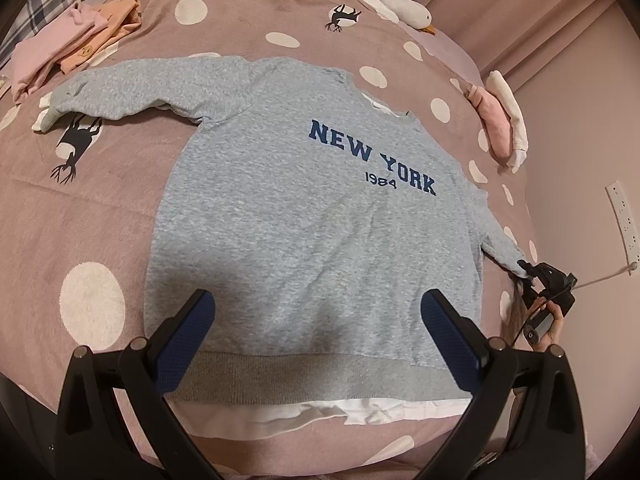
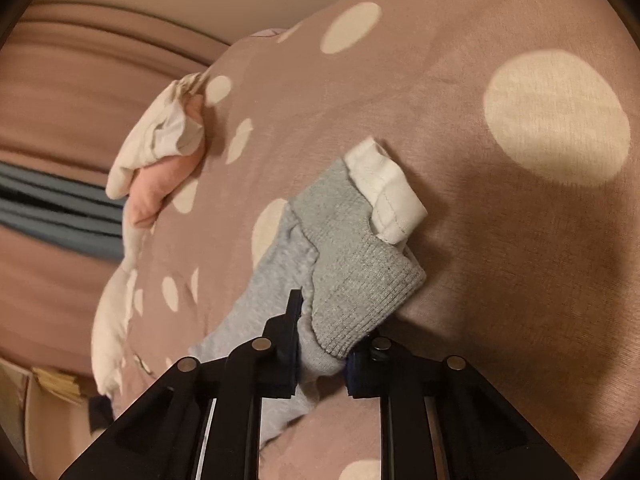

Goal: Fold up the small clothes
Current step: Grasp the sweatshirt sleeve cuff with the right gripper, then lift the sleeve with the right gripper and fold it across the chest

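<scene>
A grey "NEW YORK 1984" sweatshirt (image 1: 304, 216) lies flat, front up, on the pink polka-dot bed cover (image 1: 80, 208), with a white hem showing under its waistband. One sleeve stretches out to the upper left. My left gripper (image 1: 318, 316) is open and empty, hovering above the waistband. My right gripper (image 2: 322, 344) is shut on the other sleeve (image 2: 280, 280) near its ribbed grey cuff (image 2: 360, 264), which ends in a white inner cuff. It shows at the right edge of the left wrist view (image 1: 536, 280).
Folded pink and orange clothes (image 1: 76, 44) lie at the far left. A pink-and-white garment (image 1: 500, 120) lies near the bed's right edge, also in the right wrist view (image 2: 160, 160). A white goose plush (image 1: 392, 0) lies at the top. A wall socket strip (image 1: 624, 220) is on the right.
</scene>
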`<state>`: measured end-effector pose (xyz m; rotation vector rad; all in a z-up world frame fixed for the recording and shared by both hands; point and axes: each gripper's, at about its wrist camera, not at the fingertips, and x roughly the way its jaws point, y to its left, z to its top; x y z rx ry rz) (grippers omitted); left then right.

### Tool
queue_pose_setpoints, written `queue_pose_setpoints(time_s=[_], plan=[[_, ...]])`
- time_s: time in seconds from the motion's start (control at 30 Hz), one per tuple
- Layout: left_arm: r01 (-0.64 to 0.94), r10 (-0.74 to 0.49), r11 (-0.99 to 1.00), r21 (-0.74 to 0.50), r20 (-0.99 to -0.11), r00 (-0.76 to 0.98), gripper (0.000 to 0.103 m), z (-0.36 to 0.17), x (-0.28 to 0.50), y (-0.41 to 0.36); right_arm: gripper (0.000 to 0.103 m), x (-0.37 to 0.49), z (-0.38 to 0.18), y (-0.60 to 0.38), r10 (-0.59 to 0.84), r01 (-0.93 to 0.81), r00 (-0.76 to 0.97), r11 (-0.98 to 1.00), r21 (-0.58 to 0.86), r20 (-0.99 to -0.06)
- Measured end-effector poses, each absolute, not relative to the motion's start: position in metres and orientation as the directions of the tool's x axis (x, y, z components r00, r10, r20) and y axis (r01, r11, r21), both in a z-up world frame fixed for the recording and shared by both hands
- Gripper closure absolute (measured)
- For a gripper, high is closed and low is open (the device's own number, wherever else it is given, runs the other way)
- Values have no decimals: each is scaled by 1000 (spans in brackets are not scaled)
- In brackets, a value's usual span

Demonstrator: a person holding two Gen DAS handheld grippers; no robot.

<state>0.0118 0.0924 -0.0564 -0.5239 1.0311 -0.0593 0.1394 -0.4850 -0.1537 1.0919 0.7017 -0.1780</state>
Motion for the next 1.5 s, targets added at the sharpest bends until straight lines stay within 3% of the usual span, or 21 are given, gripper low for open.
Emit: queue_pose_setpoints(time_s=[0.27, 0.43, 0.83, 1.03, 1.27, 1.33, 1.4, 1.5], plan=[[-147, -321, 878, -456, -787, 526, 0, -53, 23, 87, 87, 146, -93, -450, 167, 349, 778, 688, 637, -606], [-129, -338, 877, -462, -787, 515, 0, -55, 30, 85, 87, 160, -58, -406, 125, 251, 769, 842, 477, -627], [-149, -341, 872, -466, -797, 498, 0, -64, 31, 103, 87, 186, -4, -263, 166, -60, 802, 978, 199, -574], [-174, -340, 865, -472, -804, 488, 0, -71, 29, 112, 87, 202, -27, -159, 126, -234, 780, 967, -98, -613], [-200, -338, 860, -469, -818, 465, 0, -80, 29, 118, 87, 197, -103, -67, 43, -399, 746, 828, -394, -665], [-199, -342, 858, -473, -816, 467, 0, -79, 27, 118, 75, 198, -129, -49, -38, -426, 721, 764, -485, -692], [-195, -340, 859, -473, -812, 474, 0, -78, 25, 119, 65, 192, -141, -42, -42, -466, 701, 729, -501, -712], [-200, -339, 858, -472, -815, 470, 0, -80, 25, 120, 63, 176, -132, -51, 70, -545, 665, 726, -419, -743]])
